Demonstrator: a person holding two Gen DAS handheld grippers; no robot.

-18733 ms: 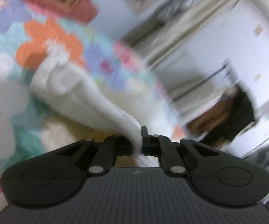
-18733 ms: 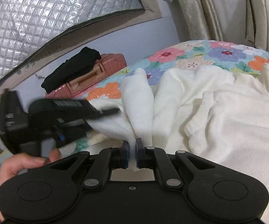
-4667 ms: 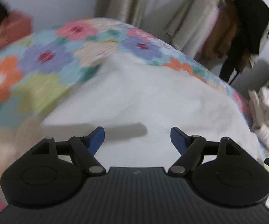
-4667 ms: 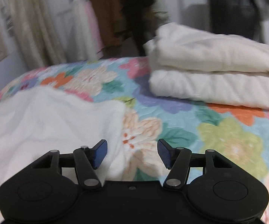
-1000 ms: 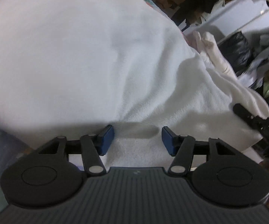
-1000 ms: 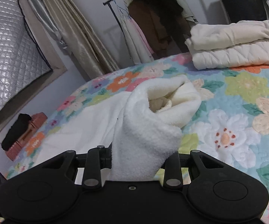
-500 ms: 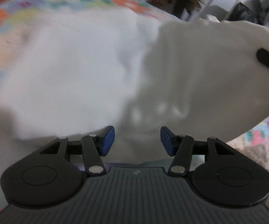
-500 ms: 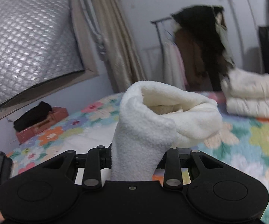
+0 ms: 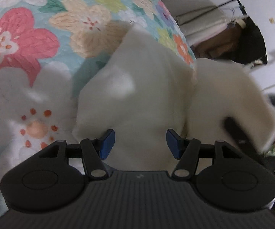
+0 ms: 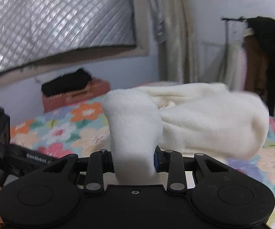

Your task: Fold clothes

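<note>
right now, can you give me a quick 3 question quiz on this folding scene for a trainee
1. True or false: the left tongs are clamped shut on the white fleece garment.
2. Which tongs grip a bunched fold of the garment? A) left B) right C) neither
3. Fill in: the black item by the wall lies on top of a ____ box.

Key
1. False. The blue pads stand apart, with the fleece just ahead of them.
2. B. The right tongs are shut on a thick roll of fleece, lifted above the floral bedspread.
3. Reddish.
</note>
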